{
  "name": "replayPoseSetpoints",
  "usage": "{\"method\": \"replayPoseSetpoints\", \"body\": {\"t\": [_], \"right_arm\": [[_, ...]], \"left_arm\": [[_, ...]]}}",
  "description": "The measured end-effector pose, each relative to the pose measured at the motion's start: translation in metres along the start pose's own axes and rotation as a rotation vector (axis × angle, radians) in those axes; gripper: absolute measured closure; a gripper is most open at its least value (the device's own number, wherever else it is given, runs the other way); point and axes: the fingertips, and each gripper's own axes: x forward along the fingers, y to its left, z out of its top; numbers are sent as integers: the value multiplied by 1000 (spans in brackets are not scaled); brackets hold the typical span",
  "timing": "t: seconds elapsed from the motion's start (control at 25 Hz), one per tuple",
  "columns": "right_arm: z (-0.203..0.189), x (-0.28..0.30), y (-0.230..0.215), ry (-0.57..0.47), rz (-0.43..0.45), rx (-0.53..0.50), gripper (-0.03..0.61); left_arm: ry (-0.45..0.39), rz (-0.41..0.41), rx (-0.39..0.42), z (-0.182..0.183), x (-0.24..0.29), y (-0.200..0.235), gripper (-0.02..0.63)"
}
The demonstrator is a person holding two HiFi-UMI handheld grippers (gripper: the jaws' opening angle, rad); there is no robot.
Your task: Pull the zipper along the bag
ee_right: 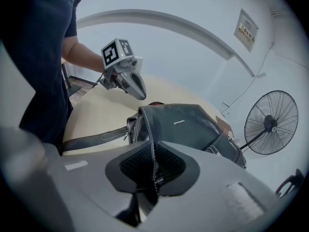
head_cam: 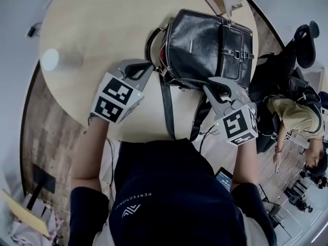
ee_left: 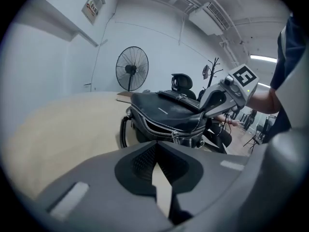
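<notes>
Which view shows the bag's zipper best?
The left gripper view: the zipper faces the camera, teeth clear. The head view shows the bag from above, its zipper a thin edge. The right gripper view shows mostly the bag's side.

bag (head_cam: 205, 40) edge covered by right gripper (head_cam: 207, 84), strap (head_cam: 165, 106) end hidden under torso (head_cam: 174, 188), wall sign (ee_left: 91, 6) print too small to be read

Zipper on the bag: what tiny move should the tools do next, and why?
Probably open the left tool and ease it forward onto the zipper. Its jaws are together with nothing between them, short of the bag, and the zipper gapes open. The right tool pinches the bag's edge, steadying it.
</notes>
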Motion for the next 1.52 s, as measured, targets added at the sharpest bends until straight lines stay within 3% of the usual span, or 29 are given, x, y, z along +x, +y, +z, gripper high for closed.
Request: {"method": "replayPoseSetpoints", "body": {"t": [0.24, 0.4, 0.64, 1.08, 1.24, 1.52], "right_arm": [[3, -3, -2, 8, -39, 9, 473], [24, -3, 8, -71, 8, 40, 443], [41, 13, 7, -72, 3, -29, 431], [36, 22, 14, -48, 49, -10, 460], [36, 24, 14, -43, 42, -23, 465], [38, 24, 14, -42, 24, -32, 469]], "left_arm": [[-31, -115, -71, 3, 9, -33, 552], [-18, -127, -63, 0, 15, -40, 484], [-10, -120, -55, -2, 26, -44, 431], [16, -152, -115, -5, 32, -41, 474], [25, -149, -157, -7, 29, -35, 546], [67, -49, 48, -3, 22, -37, 557]]}}
